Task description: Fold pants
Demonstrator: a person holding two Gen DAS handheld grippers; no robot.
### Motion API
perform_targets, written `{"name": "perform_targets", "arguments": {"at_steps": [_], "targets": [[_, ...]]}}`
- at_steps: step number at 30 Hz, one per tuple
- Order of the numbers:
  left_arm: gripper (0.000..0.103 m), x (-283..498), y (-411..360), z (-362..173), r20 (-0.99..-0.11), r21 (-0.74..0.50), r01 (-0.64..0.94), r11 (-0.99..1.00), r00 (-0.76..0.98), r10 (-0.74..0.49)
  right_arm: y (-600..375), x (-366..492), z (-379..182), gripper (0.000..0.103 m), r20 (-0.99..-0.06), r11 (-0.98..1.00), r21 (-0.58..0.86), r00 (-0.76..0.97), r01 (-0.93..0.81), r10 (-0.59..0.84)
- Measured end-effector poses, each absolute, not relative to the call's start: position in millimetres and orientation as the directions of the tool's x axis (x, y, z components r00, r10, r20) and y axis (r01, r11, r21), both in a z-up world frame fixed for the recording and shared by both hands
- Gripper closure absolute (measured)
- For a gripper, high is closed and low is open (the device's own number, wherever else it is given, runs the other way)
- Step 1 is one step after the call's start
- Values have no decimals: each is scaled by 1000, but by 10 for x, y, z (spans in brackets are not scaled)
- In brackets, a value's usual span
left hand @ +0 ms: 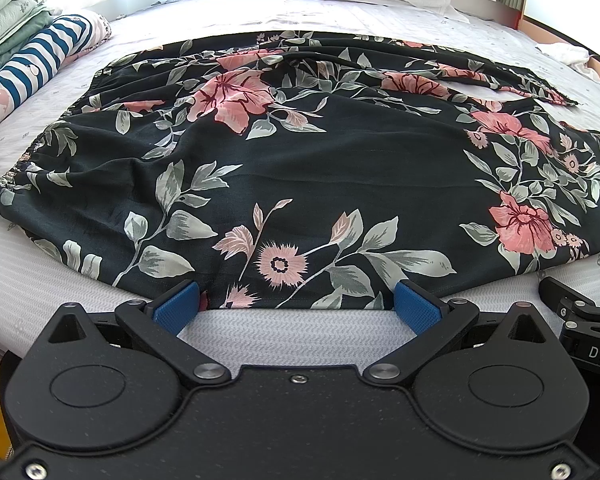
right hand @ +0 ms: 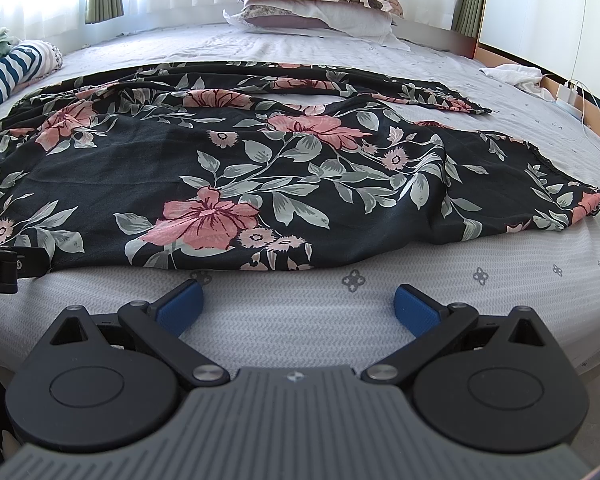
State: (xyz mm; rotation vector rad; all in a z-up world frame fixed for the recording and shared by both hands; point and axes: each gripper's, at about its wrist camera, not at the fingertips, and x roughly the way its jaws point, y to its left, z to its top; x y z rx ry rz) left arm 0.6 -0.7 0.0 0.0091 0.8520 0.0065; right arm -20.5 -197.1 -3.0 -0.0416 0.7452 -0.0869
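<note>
Bed, pale patterned sheet. Far left: folded bedding. Centre: floral pants spread flat, waistband left, legs right. Head end: stacked pillows. Far right: white cloth. Left gripper wide open, empty, pads at pants' near edge. Right gripper wide open, empty, just short of pants.

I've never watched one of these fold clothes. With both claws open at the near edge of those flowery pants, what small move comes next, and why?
Probably the left claw should close on the near hem of the pants. Its blue fingertips already straddle that edge, while the right claw sits over bare bed sheet, short of the fabric. The pants lie spread open, legs apart, so a first fold needs a gripped edge.
</note>
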Motion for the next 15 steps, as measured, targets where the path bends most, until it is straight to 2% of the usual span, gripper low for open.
{"name": "perform_targets", "arguments": {"at_steps": [15], "targets": [[0,18,-1,-12,-757,5,-7,1000,654,8,-2011,-195,-28,0,-673,997,-52,736,50,-72]]}}
